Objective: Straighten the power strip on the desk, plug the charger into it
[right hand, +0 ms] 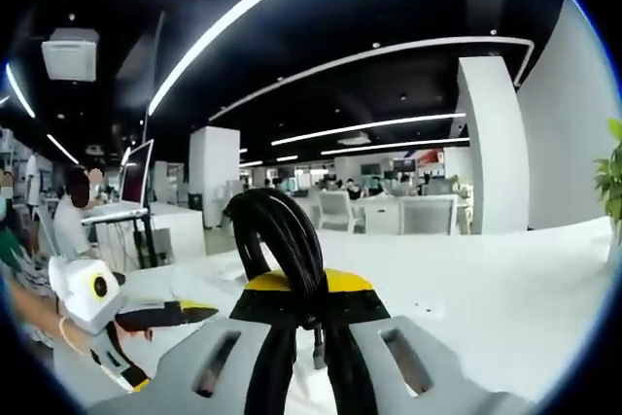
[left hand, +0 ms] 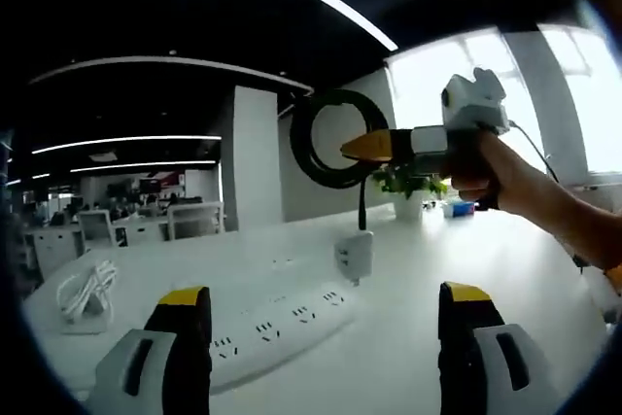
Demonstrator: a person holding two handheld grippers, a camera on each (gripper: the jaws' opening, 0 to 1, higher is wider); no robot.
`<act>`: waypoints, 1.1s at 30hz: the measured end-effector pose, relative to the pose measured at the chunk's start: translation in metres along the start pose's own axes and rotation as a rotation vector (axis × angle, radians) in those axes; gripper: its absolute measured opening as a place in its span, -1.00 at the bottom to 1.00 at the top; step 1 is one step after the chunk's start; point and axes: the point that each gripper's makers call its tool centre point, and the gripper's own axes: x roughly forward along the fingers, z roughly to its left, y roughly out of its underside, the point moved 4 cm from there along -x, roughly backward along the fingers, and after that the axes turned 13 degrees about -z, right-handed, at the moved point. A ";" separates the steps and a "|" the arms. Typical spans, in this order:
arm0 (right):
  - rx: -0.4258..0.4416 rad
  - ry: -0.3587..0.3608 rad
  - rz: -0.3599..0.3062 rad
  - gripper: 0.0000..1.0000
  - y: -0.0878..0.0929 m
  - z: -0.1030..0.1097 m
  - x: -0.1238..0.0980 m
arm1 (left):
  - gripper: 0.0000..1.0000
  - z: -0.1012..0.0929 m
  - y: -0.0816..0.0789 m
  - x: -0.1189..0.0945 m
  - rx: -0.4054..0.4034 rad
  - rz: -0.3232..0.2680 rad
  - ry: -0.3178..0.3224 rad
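A white power strip [left hand: 282, 323] lies at a slant on the white desk [left hand: 505, 269], between and just beyond the jaws of my open left gripper [left hand: 326, 313]. My right gripper [left hand: 364, 146] comes in from the right, held by a hand, and is shut on a coiled black cable [left hand: 335, 138]. The white charger [left hand: 354, 257] hangs from that cable, close above the strip's far end. In the right gripper view the black cable coil [right hand: 282, 230] rises from my shut right gripper [right hand: 309, 289], and the left gripper [right hand: 167, 345] shows at lower left.
The strip's white cord [left hand: 86, 289] lies bundled at the desk's left end. A potted plant [left hand: 408, 191] stands at the far edge by the window. Office desks and chairs [right hand: 418, 213] fill the background. A person sits at a laptop [right hand: 121, 203] on the left.
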 end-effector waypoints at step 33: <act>0.090 0.112 -0.057 -0.87 0.015 0.003 0.009 | 0.81 -0.011 0.026 0.069 -0.004 0.045 -0.067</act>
